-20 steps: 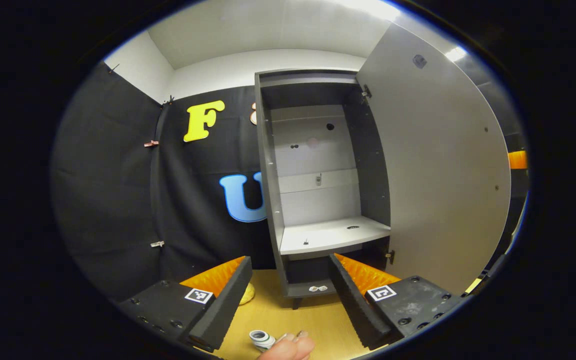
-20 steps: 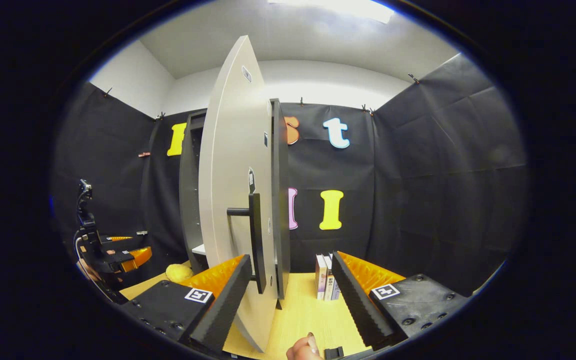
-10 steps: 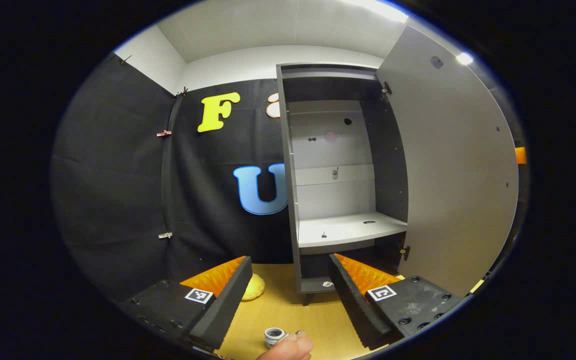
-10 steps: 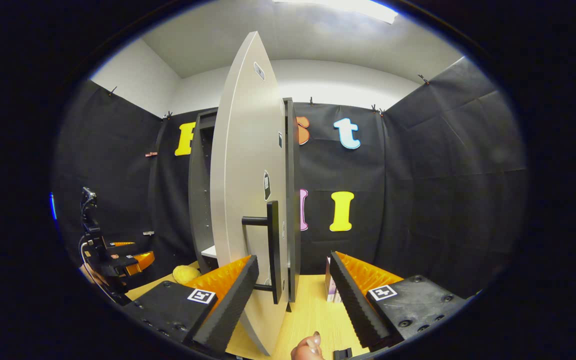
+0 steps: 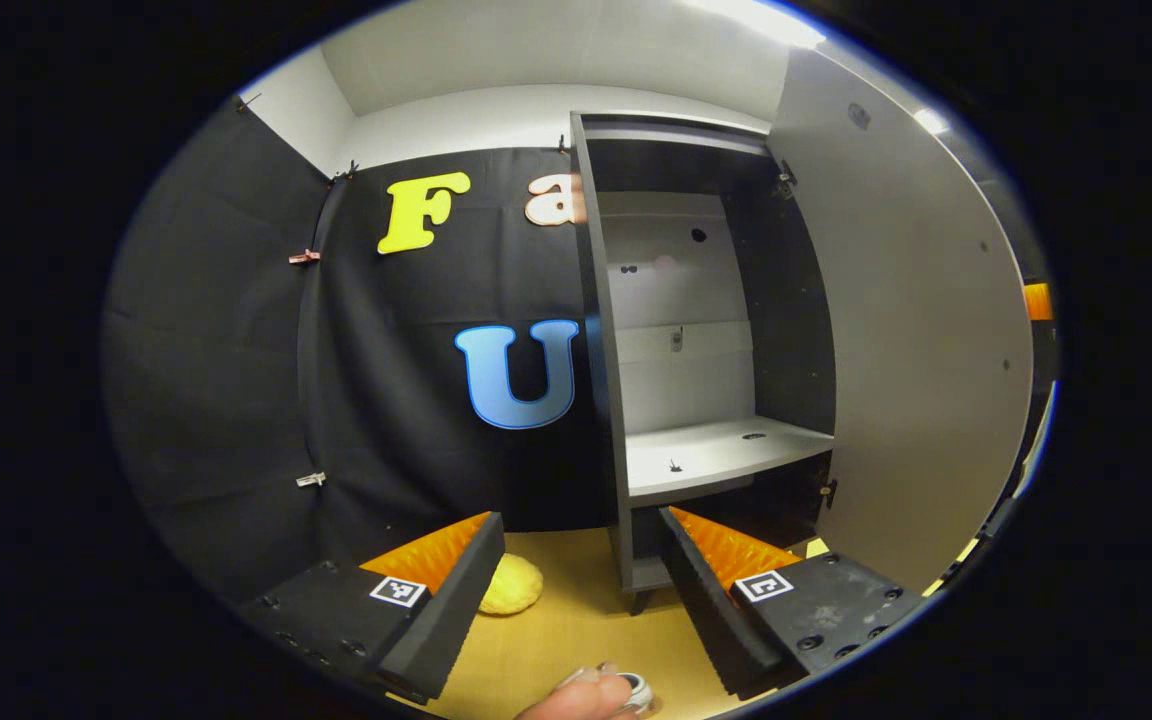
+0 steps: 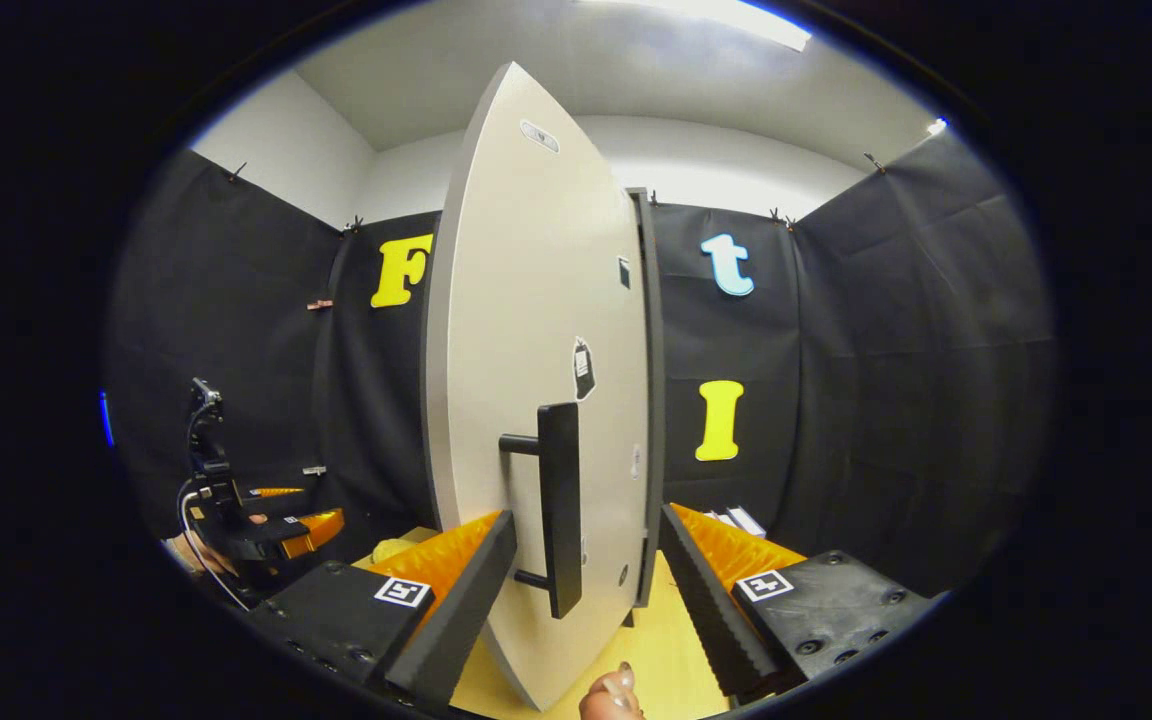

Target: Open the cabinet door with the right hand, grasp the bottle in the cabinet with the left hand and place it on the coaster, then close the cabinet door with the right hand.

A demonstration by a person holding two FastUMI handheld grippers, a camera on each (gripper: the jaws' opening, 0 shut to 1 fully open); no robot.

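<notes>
The grey cabinet [image 5: 604,400] stands open, and its pale shelf [image 5: 706,460] is bare. My left gripper [image 5: 579,520] is open in front of it with nothing between its fingers. At the bottom edge of the left gripper view, a bottle's round grey-white top [image 5: 638,690] shows beside a fingertip [image 5: 576,697]. In the right gripper view the pale door [image 6: 536,380] stands edge-on and partly swung. Its black handle [image 6: 561,505] lies between the fingers of my open right gripper [image 6: 586,515], close to the left finger. The left gripper [image 6: 271,525] shows at far left.
A yellow bun-shaped object [image 5: 511,585] lies on the wooden table [image 5: 556,640] left of the cabinet's foot. Several books [image 6: 736,520] stand to the right of the cabinet. The open door [image 5: 916,350] walls off the right side of the left gripper view.
My right gripper has moved up to the door, so the handle now sits between its fingers, and the door has turned. The left gripper has swung left; the bottle top has slid right.
</notes>
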